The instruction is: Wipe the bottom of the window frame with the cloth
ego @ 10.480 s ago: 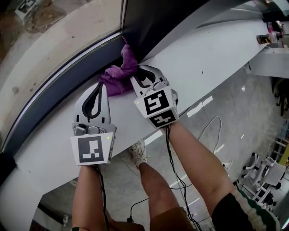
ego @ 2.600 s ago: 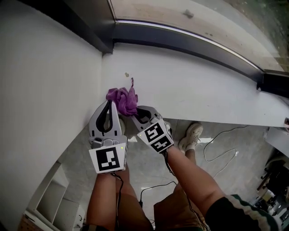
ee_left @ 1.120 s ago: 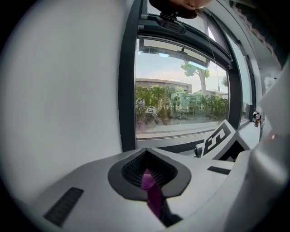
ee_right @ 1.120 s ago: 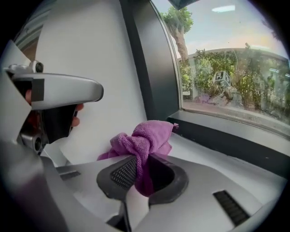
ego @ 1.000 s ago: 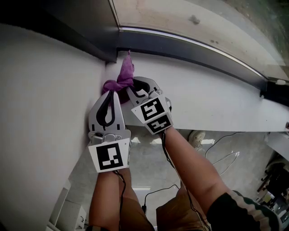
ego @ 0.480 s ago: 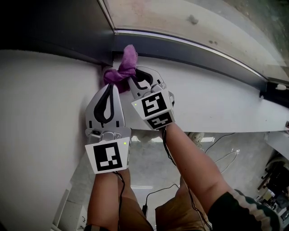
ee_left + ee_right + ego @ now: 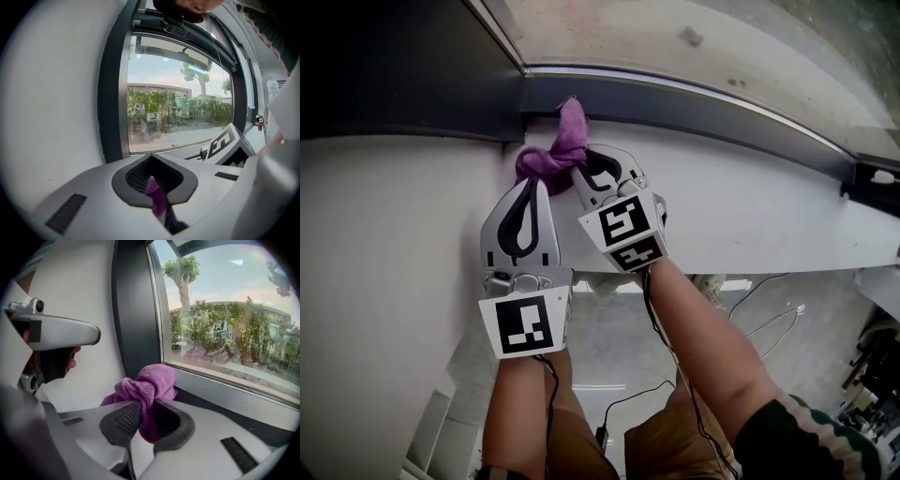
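Window frame's (image 7: 675, 98) dark corner is hemming in the purple cloth (image 7: 565, 139); my left gripper (image 7: 530, 185) and right gripper (image 7: 584, 174) are both pinching it.

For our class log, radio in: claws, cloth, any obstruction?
Left claw shut on cloth. Right claw shut on cloth. Cloth bunched in corner of window frame. Nothing blocking.

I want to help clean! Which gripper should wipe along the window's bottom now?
Right, probably. The right gripper clamps most of the cloth, right at the window frame; the left gripper pinches only a thin strip.
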Motion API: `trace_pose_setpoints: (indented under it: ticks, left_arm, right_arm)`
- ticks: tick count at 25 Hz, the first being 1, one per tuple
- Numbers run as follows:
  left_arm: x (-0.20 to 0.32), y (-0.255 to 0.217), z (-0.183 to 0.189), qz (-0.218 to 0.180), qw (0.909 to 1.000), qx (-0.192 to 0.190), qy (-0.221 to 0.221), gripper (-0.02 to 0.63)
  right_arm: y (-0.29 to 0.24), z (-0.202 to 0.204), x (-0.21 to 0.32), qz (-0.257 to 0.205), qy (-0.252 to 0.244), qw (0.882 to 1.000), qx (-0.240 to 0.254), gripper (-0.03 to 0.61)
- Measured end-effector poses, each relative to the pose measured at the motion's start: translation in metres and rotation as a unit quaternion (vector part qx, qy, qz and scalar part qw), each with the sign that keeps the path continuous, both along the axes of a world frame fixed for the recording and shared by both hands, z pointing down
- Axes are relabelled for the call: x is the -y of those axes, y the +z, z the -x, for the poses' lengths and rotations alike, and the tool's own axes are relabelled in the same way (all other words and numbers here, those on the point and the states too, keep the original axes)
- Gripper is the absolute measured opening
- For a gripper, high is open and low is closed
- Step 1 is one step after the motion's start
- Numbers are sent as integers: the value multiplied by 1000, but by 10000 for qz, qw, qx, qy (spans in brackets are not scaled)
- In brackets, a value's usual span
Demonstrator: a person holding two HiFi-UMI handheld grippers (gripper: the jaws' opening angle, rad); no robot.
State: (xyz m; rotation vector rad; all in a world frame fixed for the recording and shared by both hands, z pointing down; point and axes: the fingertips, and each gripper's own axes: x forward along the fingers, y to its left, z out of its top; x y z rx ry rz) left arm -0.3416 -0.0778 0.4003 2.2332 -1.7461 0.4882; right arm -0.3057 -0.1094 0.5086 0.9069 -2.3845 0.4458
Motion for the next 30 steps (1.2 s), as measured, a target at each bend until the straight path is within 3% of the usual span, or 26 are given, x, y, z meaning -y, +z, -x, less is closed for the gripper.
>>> trace_pose_setpoints:
  ticks: [30]
  left_arm:
    - [14, 19, -156, 138, 9953, 62, 952, 6]
  right_arm:
    - [15, -173, -10, 240, 801, 9964, -121, 67]
